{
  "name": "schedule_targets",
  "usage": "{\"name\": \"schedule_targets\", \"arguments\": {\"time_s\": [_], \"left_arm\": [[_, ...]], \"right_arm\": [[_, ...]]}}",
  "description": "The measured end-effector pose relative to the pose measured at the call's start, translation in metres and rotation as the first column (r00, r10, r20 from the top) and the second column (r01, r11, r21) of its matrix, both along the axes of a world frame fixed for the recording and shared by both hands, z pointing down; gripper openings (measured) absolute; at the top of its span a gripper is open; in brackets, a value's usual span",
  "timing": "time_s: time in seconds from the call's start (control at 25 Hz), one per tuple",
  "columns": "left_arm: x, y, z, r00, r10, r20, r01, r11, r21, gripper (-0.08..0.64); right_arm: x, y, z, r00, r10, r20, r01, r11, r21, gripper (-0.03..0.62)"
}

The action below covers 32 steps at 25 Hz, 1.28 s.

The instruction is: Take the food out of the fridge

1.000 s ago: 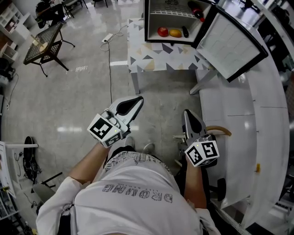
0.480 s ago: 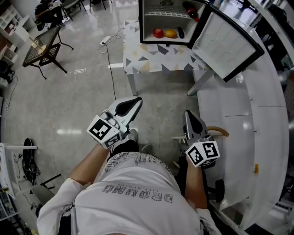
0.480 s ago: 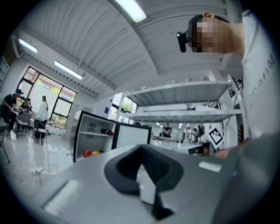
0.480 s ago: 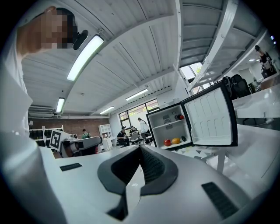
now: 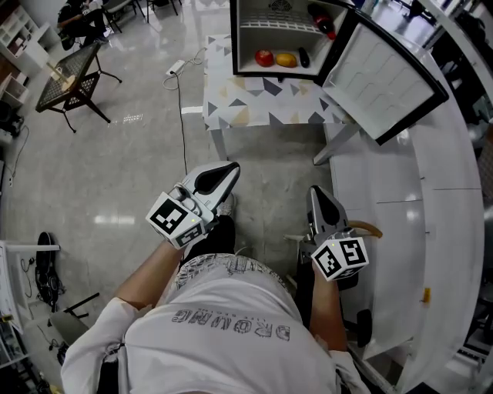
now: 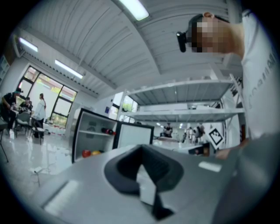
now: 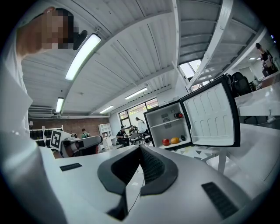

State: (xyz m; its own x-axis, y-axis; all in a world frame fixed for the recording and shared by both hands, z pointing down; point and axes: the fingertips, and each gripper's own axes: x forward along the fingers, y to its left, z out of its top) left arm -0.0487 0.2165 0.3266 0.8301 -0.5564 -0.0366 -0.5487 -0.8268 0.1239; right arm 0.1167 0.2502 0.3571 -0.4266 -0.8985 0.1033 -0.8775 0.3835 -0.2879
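Head view: both grippers empty, aimed level at the open fridge far ahead; the food is not yet within reach.
Left gripper [image 5: 229,166] and right gripper [image 5: 315,190] have their jaws together on nothing, probably just carried that way for the approach. The fridge [image 5: 234,38] sits on a patterned table [image 5: 262,100], door [image 5: 381,77] swung right. Red fruit [image 5: 264,57], yellow fruit [image 5: 286,58] and a dark item [image 5: 303,55] lie on the bottom shelf, with a bottle [image 5: 321,15] above. A white counter [image 5: 431,200] crowds the right side and a cable [image 5: 184,115] trails on the floor to the left. The jaws need opening before any grab.
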Motion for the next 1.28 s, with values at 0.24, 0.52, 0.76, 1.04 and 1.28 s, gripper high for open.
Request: {"name": "schedule_targets", "arguments": {"time_s": [0.24, 0.52, 0.76, 1.04, 1.28], "left_arm": [[0.005, -0.033, 0.008, 1.0, 0.003, 0.002, -0.003, 1.0, -0.008, 0.008], [0.006, -0.09, 0.015, 1.0, 0.017, 0.002, -0.017, 1.0, -0.026, 0.008], [0.009, -0.142, 0.022, 0.999, 0.039, 0.008, -0.039, 0.998, -0.048, 0.008], [0.002, -0.21, 0.03, 0.998, 0.061, 0.013, -0.06, 0.996, -0.07, 0.008], [-0.005, -0.266, 0.035, 0.996, 0.09, 0.017, -0.088, 0.993, -0.084, 0.008]], "right_arm": [[0.004, -0.033, 0.009, 1.0, -0.001, -0.001, 0.001, 1.0, -0.012, -0.009], [0.001, -0.087, 0.013, 1.0, 0.002, 0.0, -0.002, 1.0, -0.025, -0.009], [0.0, -0.138, 0.022, 1.0, 0.02, 0.005, -0.019, 0.999, -0.051, -0.009], [-0.009, -0.202, 0.03, 0.999, 0.037, 0.003, -0.036, 0.996, -0.078, -0.009], [-0.022, -0.257, 0.032, 0.999, 0.054, -0.003, -0.054, 0.994, -0.09, -0.009]]}}
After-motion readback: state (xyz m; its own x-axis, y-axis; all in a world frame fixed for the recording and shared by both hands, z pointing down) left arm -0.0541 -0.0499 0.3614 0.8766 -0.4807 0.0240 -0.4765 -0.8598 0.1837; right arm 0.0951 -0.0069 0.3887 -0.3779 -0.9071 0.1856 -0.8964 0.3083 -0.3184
